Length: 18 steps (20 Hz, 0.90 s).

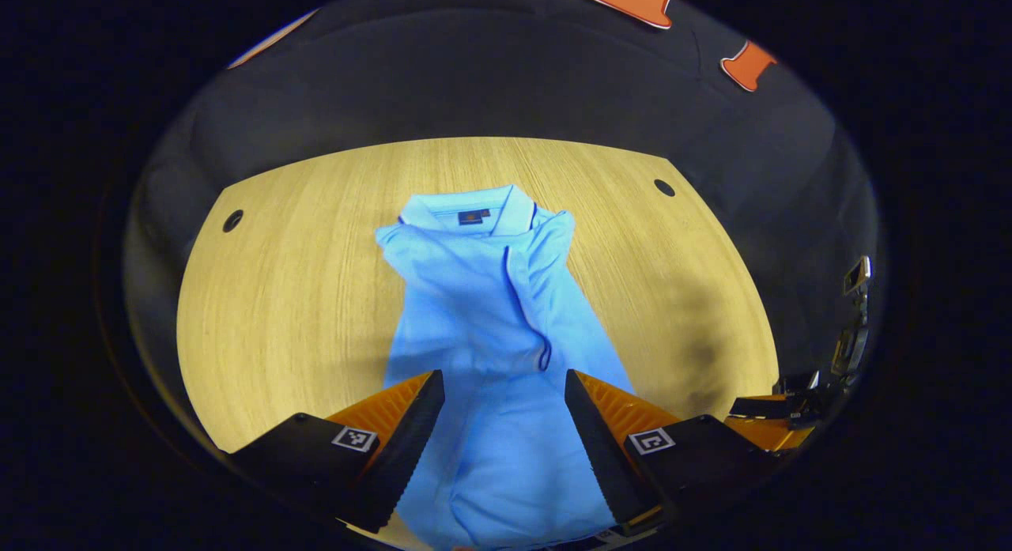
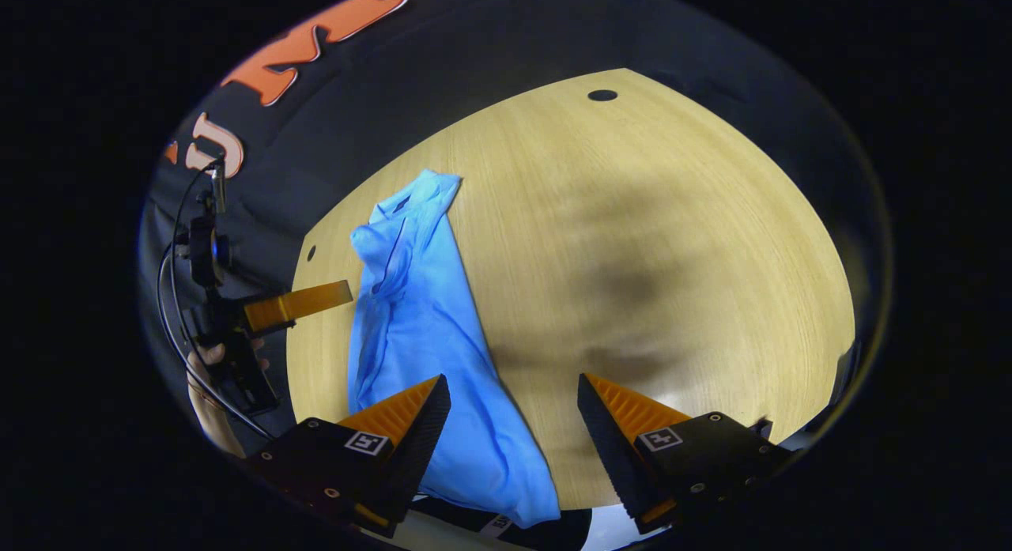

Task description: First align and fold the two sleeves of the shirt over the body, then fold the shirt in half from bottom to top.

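While the shirt [image 1: 490, 314] is lying on the table [image 1: 277, 298] as a narrow strip with both sleeves already folded over the body, its long axis is running straight away from the left gripper [image 1: 504, 393], collar at the far end and hem at the near edge. That gripper is hovering directly over the lower body with its jaws spread wide and nothing between them, so it is looking like the nearer one for the bottom-to-top fold. In the right gripper view the right gripper [image 2: 514, 397] is sitting off to the shirt's side, jaws likewise gaping and empty; the shirt's edge is passing in front of its left finger while the right finger is hanging over bare wood. The hem itself is getting cut off at the bottom of both views, so its corners are hard to judge. Farther off, a hand [image 2: 207, 355] is holding the left gripper just beside the shirt
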Tool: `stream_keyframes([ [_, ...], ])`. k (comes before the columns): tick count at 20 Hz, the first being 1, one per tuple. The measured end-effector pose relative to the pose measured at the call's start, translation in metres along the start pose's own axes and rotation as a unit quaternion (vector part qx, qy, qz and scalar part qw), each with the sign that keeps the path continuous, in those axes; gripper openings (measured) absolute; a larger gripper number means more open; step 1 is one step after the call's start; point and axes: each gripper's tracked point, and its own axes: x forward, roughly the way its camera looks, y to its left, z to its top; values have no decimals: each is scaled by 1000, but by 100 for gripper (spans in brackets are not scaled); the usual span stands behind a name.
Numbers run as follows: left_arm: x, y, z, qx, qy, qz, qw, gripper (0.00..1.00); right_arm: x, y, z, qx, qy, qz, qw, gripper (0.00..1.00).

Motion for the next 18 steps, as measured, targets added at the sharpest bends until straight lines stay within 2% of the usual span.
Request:
stream_keyframes([
  [5,-39,32,-74,-42,24,0,999,100,3,17,-46,-42,35,-10,998,99],
  [9,-52,46,-134,-87,51,-3,995,99,6,17,-86,-71,61,-35,995,99],
  [14,-64,61,-194,-84,80,14,993,100,2,7,-143,-95,100,-63,988,99],
  [18,-80,63,-238,-82,106,20,991,100,-4,4,-174,-89,121,-79,985,99],
])
